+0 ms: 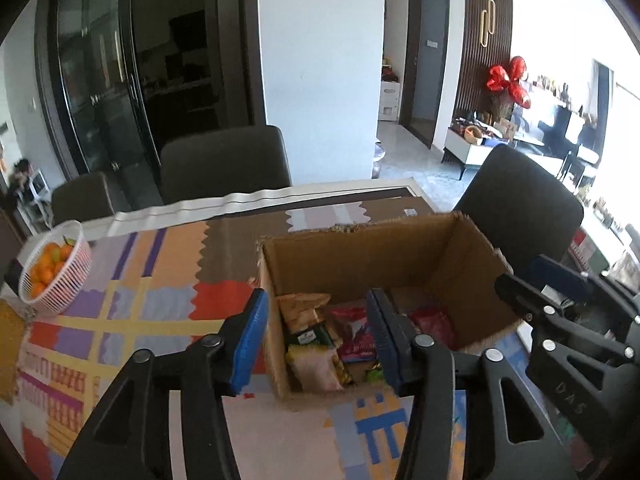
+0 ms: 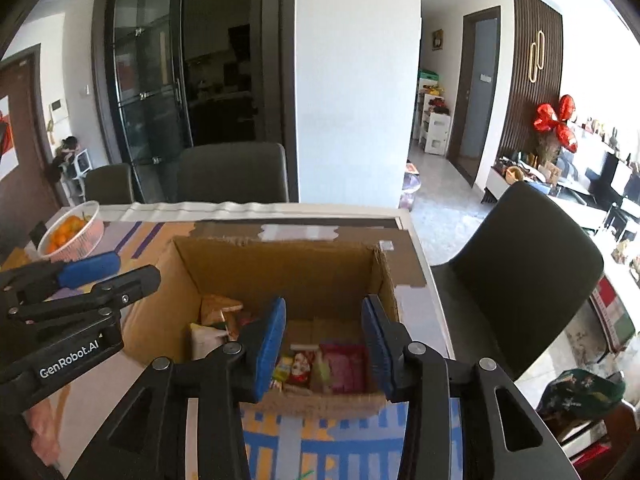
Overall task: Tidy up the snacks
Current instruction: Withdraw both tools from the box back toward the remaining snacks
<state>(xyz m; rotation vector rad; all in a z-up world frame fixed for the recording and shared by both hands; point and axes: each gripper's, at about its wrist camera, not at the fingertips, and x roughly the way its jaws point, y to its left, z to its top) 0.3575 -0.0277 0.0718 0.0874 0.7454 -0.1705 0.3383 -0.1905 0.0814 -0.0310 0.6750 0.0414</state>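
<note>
Both black 2-finger grippers with blue pads, left gripper and right gripper, hover released and empty over the open brown cardboard box on the patterned tablecloth, where packaged snacks lie loosely, so sorting seems underway and next calls for grasping 1 packet.

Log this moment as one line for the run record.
left gripper: open, empty | right gripper: open, empty | cardboard box: upright on table, snacks inside

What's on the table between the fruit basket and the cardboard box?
Only bare patterned tablecloth lies between the basket and the box; the left wrist view shows it best.
</note>
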